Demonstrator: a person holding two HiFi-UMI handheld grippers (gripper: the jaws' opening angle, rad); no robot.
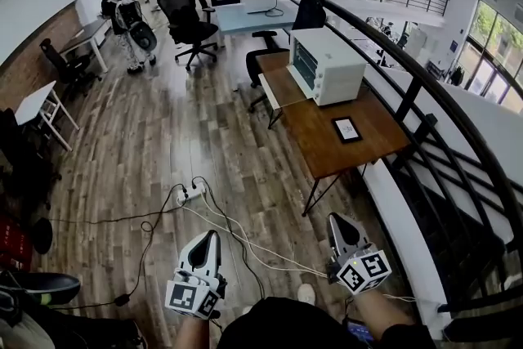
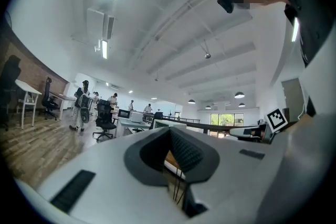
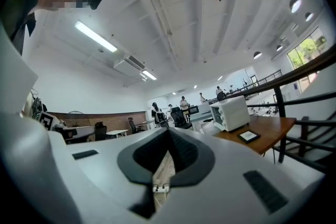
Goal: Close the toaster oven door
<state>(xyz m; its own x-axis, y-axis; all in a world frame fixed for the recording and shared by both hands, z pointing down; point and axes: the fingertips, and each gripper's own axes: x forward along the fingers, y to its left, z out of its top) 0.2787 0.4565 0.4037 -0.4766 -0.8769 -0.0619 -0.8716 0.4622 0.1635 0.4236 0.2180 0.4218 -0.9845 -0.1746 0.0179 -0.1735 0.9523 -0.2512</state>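
Toaster oven (image 1: 327,65) on table (image 1: 325,145) (tablet (image 1: 346,129) in front).

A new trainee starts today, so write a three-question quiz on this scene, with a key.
1. True or false: the toaster oven stands on the floor.
2. What lies on the wooden table, nearer the person than the oven? A) a small flat device with a dark screen B) a mug C) a plate
3. What is the left gripper holding?

Key
1. False: it stands on the table.
2. A
3. Nothing: its jaws are shut and empty.
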